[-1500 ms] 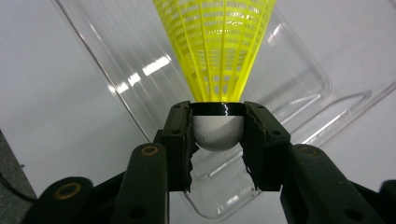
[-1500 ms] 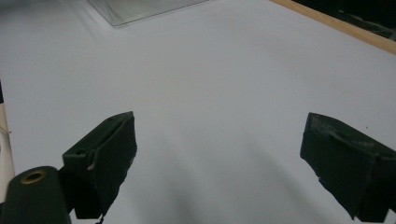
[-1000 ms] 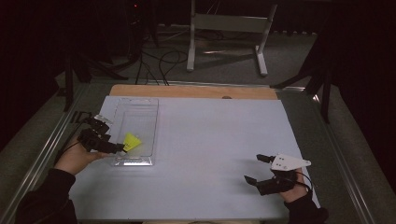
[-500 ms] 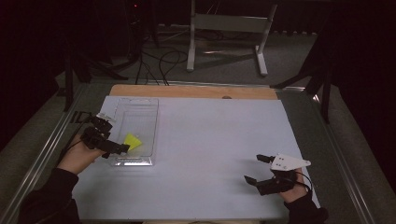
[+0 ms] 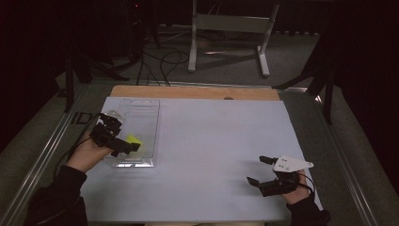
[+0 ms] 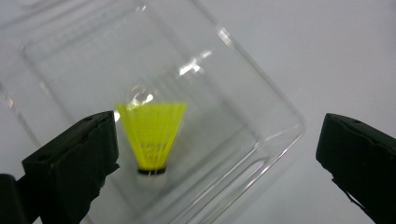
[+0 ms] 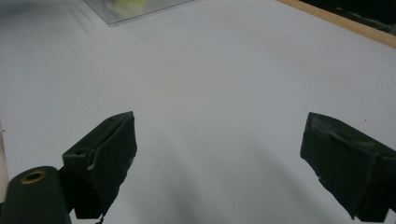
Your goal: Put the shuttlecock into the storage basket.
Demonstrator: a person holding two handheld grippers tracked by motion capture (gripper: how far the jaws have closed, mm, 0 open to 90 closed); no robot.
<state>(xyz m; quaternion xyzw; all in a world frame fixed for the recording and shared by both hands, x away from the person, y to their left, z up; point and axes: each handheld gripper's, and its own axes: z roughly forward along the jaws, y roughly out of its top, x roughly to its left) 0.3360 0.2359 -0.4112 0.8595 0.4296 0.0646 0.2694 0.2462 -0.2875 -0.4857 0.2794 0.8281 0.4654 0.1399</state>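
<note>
A yellow shuttlecock (image 5: pixel 133 140) (image 6: pixel 152 135) lies inside a clear plastic tray (image 5: pixel 141 103) (image 6: pixel 280 107) at the left of the white table. My left gripper (image 5: pixel 124 133) (image 6: pixel 218 123) hovers just over the tray's near end, and its jaws have just been opening. They now stand wide apart, with the shuttlecock below them near the left jaw and untouched. My right gripper (image 5: pixel 255 169) (image 7: pixel 219 121) rests low over bare table at the near right, open with nothing between its jaws.
A wooden strip (image 5: pixel 188 92) borders the table's far edge. Beyond it a metal stand (image 5: pixel 226 23) and cables (image 5: pixel 155 61) sit on the floor. Metal rails (image 5: pixel 47 155) run along the table's sides. The white sheet (image 5: pixel 211 141) stretches between the two grippers.
The left gripper's jaws have spread off the shuttlecock, and the hand has lifted slightly. The shuttlecock stays in the tray. The right hand has not moved.
</note>
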